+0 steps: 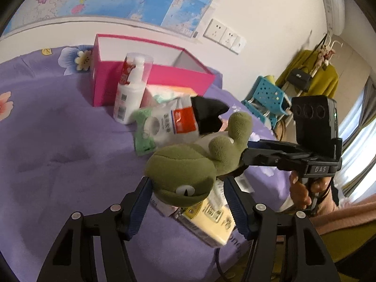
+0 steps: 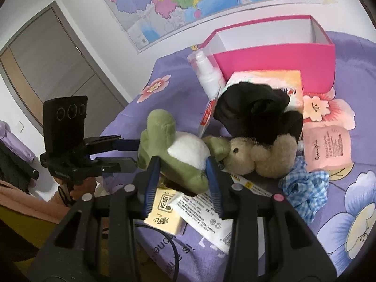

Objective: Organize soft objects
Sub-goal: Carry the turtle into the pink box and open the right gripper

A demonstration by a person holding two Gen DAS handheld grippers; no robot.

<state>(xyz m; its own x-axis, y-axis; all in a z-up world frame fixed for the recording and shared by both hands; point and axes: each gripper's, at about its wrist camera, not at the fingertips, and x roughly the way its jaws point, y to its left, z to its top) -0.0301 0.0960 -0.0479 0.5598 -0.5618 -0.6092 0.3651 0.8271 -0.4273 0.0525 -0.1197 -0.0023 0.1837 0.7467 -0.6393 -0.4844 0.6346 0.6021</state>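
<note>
Both wrist views look down close over the bed's near edge from opposite sides, sharing the green plush frog (image 1: 185,176) and pink box (image 2: 277,65).
</note>
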